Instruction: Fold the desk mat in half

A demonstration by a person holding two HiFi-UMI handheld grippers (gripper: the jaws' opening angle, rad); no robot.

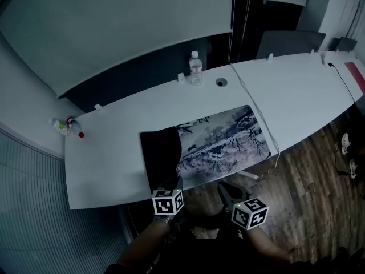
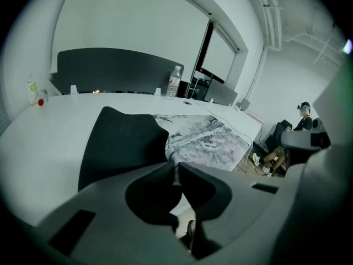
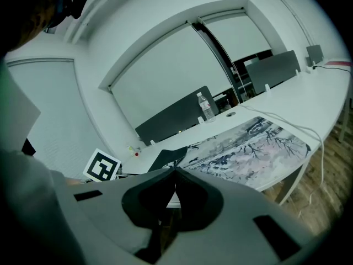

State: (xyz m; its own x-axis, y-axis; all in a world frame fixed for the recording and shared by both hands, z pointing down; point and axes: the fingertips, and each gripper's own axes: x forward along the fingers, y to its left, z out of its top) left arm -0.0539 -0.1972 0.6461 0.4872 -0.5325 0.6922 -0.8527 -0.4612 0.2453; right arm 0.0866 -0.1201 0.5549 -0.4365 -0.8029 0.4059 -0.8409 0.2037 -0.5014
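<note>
The desk mat (image 1: 222, 138), printed with a grey ink landscape, lies on the white desk (image 1: 108, 153). Its left end is turned over, showing a black underside (image 1: 161, 153). My left gripper (image 1: 173, 182) is at the flap's near corner, shut on the mat's edge. The left gripper view shows the thin edge pinched between the left gripper (image 2: 175, 167) tips, with the black flap (image 2: 121, 142) and the print (image 2: 204, 142) beyond. My right gripper (image 1: 224, 188) hovers just off the desk's front edge, beside the mat. The right gripper (image 3: 175, 170) has its jaws together, and I see nothing between them.
A water bottle (image 1: 195, 68) and a cable hole (image 1: 221, 82) sit at the desk's far edge. A white cable (image 1: 259, 113) runs past the mat's right end. Small bottles (image 1: 67, 125) stand at the far left. A seated person (image 2: 303, 120) is off to the right.
</note>
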